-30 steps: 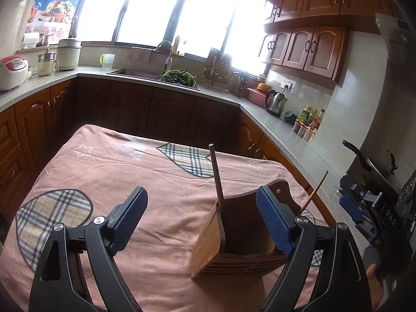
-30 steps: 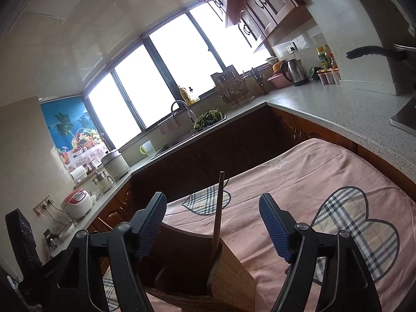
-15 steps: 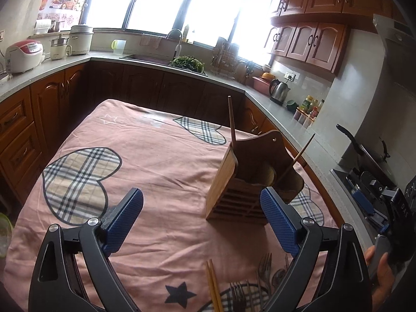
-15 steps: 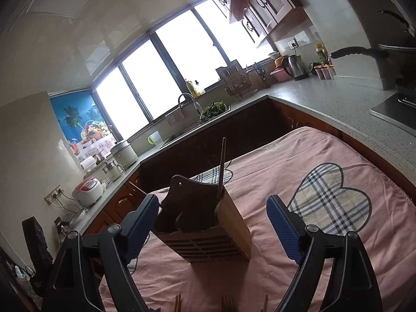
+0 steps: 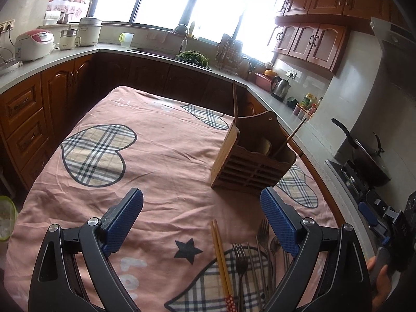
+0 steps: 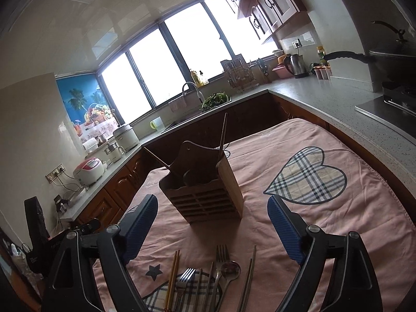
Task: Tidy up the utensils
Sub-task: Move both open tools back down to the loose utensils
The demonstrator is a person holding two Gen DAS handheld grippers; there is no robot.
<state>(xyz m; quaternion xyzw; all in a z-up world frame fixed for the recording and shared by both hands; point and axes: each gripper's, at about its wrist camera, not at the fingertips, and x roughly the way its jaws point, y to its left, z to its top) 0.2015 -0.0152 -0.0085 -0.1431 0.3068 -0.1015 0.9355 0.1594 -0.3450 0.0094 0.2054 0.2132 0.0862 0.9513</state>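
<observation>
A wooden utensil holder (image 5: 253,156) stands on the pink tablecloth (image 5: 156,156) with two chopsticks sticking up from it; it also shows in the right wrist view (image 6: 205,182). Wooden chopsticks (image 5: 221,257), forks (image 5: 241,265) and a spoon lie on the cloth near the front edge. In the right wrist view the chopsticks (image 6: 173,275), forks (image 6: 219,260), a spoon (image 6: 230,269) and metal chopsticks (image 6: 248,278) lie between my fingers. My left gripper (image 5: 201,223) is open and empty above the cloth. My right gripper (image 6: 212,231) is open and empty, short of the holder.
Dark wooden cabinets and a grey countertop (image 5: 286,119) run around the table. A kettle (image 5: 279,87), bottles and a stove with a pan (image 5: 364,156) stand on the right. Rice cookers (image 5: 33,44) stand on the left counter. The sink (image 6: 197,109) is under the windows.
Both grippers have drawn back from the holder and tilted down. The utensils lying on the near cloth have come into view. Both stay open.
</observation>
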